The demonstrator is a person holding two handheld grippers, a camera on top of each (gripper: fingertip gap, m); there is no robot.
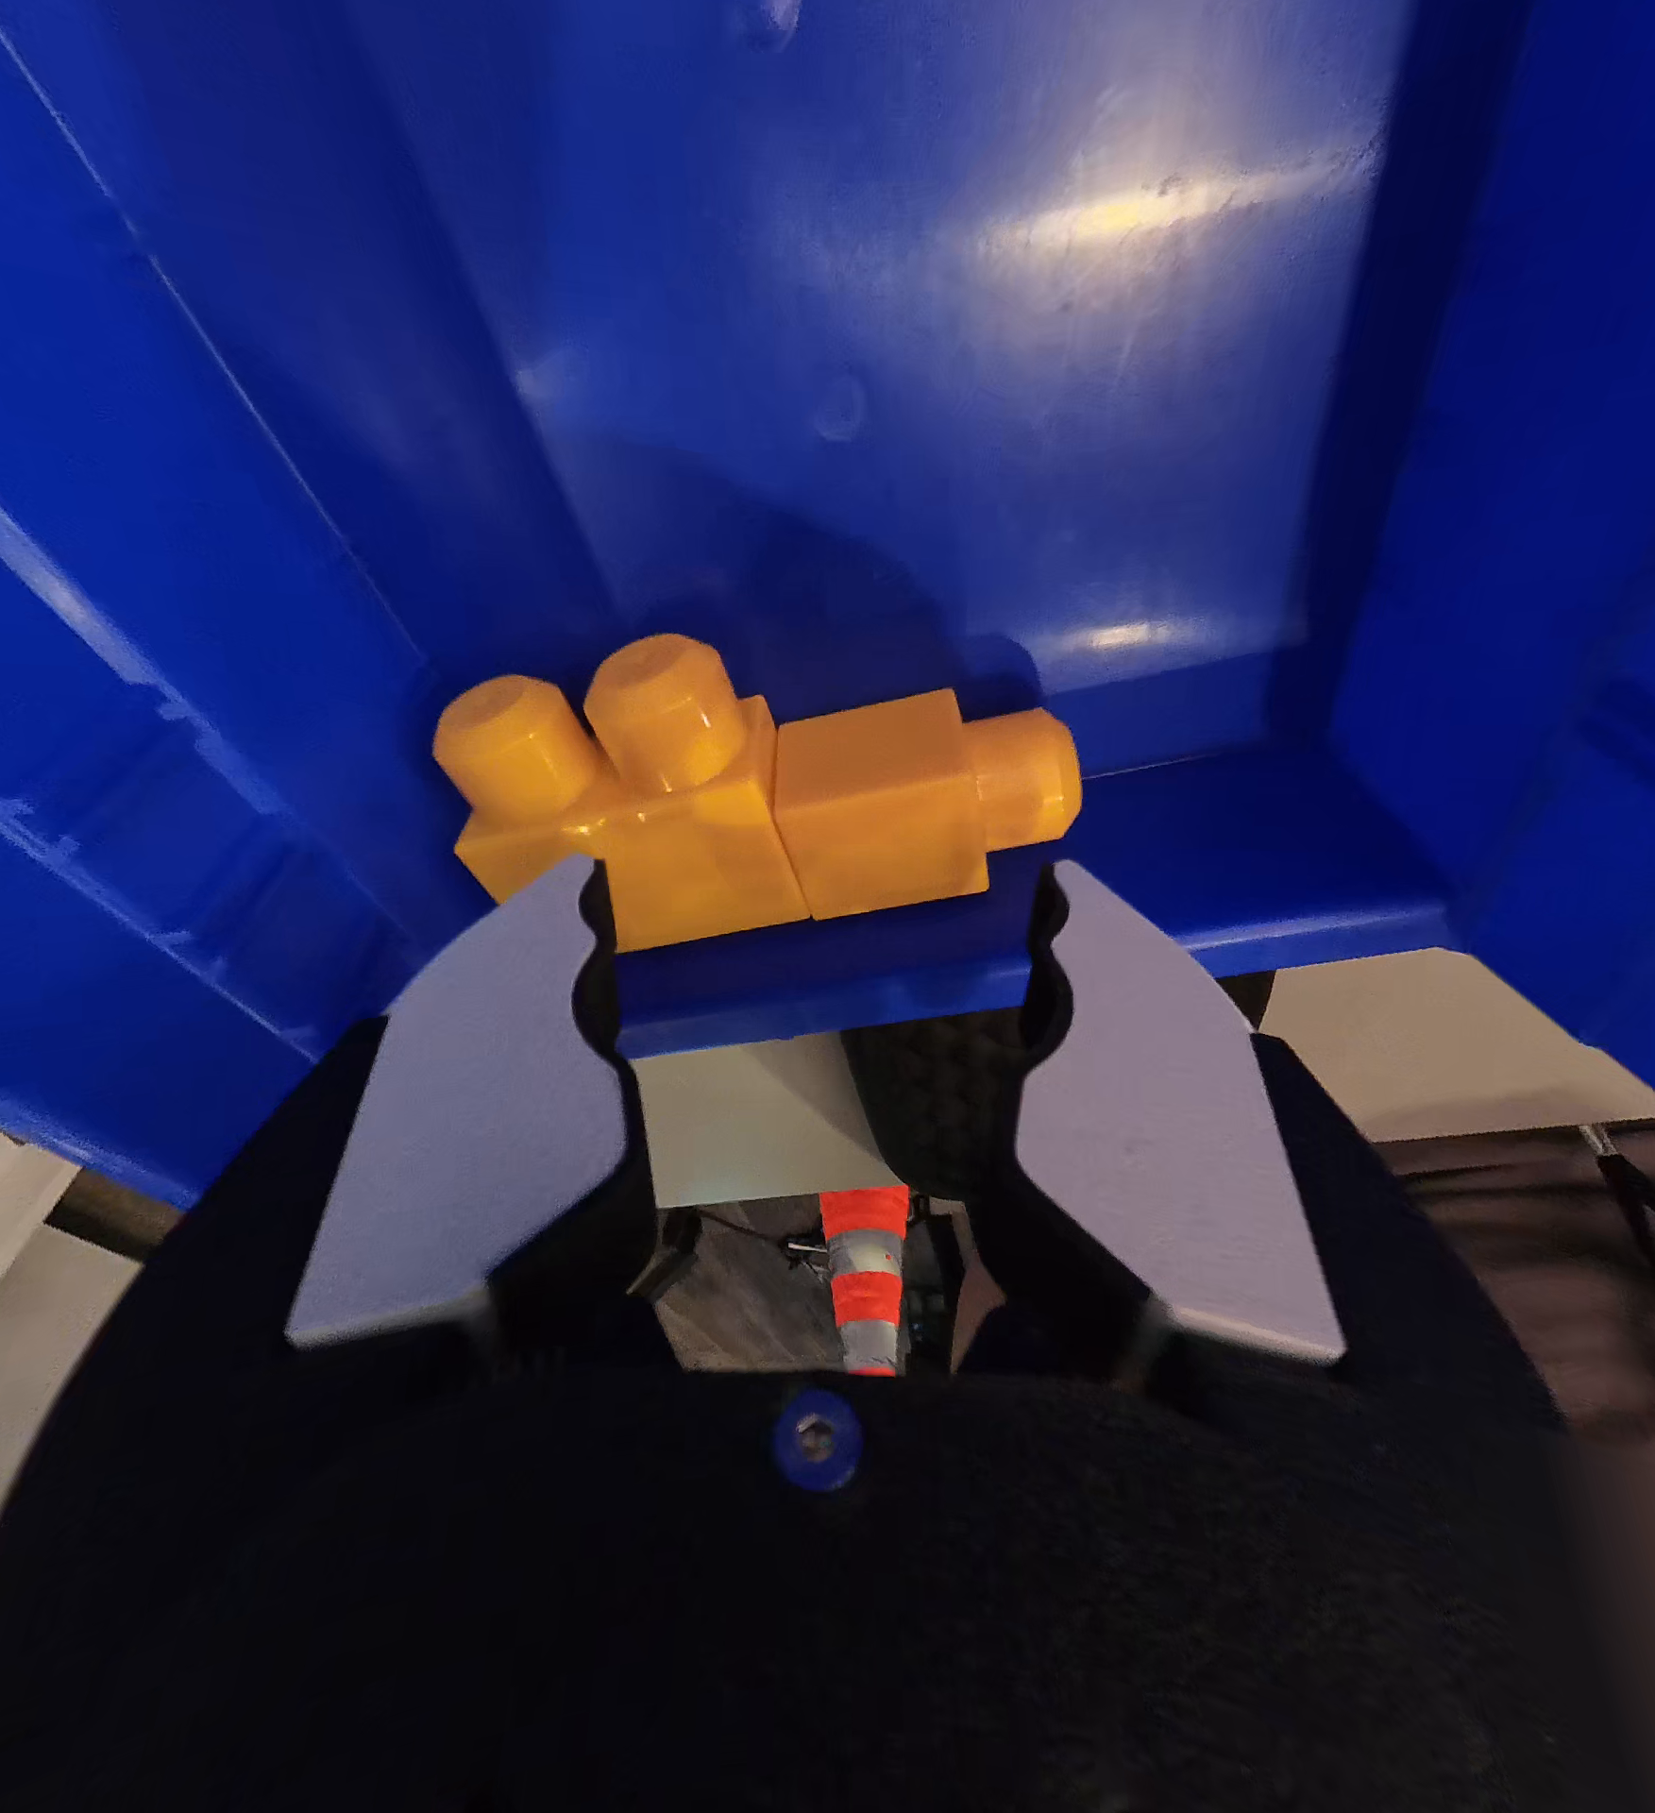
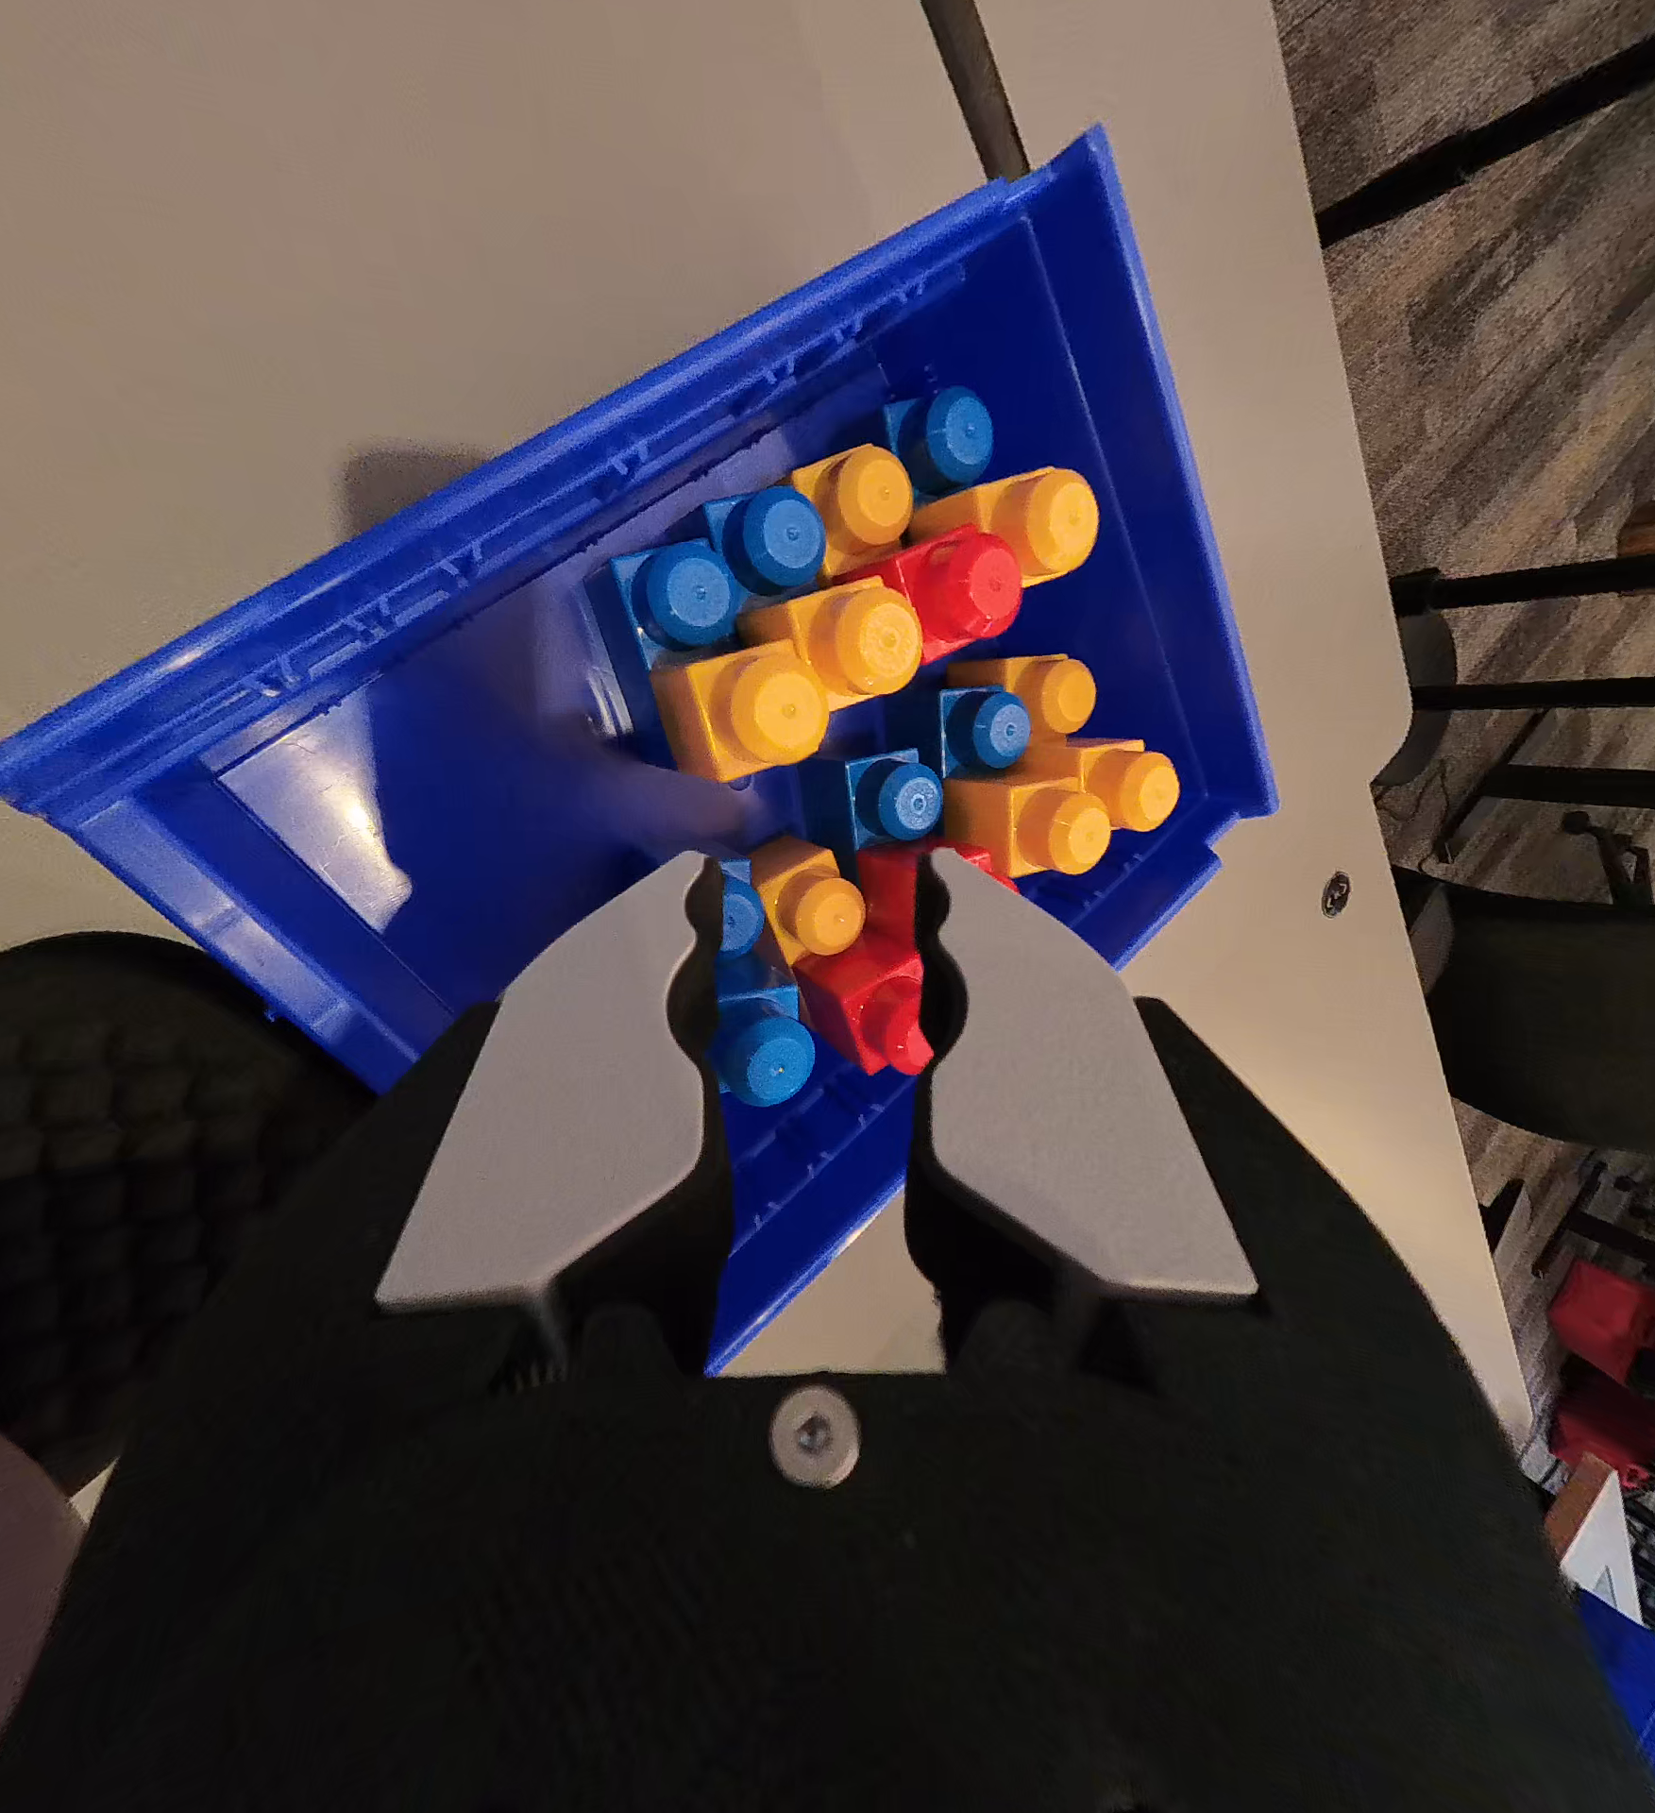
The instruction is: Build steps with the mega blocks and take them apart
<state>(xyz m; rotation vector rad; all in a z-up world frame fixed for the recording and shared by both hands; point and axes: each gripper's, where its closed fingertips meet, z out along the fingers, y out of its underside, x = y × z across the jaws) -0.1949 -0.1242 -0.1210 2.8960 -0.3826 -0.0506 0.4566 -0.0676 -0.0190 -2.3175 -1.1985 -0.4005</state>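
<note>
In the left wrist view two orange mega blocks lie against the low front lip inside a blue bin [image 1: 803, 294]: a two-stud block [image 1: 627, 785] and a one-stud block [image 1: 887, 814] on its side. My left gripper [image 1: 818, 903] is open just short of them, its left fingertip [image 1: 568, 888] at the two-stud block's edge. In the right wrist view my right gripper [image 2: 818, 868] is open above a blue bin [image 2: 509, 481] holding several blue, orange and red blocks. An orange block [image 2: 808, 903], a red block [image 2: 872, 991] and a blue block [image 2: 759, 1045] show between its fingers.
The bin sits on a white table [image 2: 313, 245] whose edge runs down the right side. A black mesh chair [image 2: 68, 1079] is at the left, and dark chairs [image 2: 1539, 981] stand beyond the table. An orange-and-grey striped pole [image 1: 862, 1275] shows below the table. One gripper's finger ends stand about 65 centimetres off the other's.
</note>
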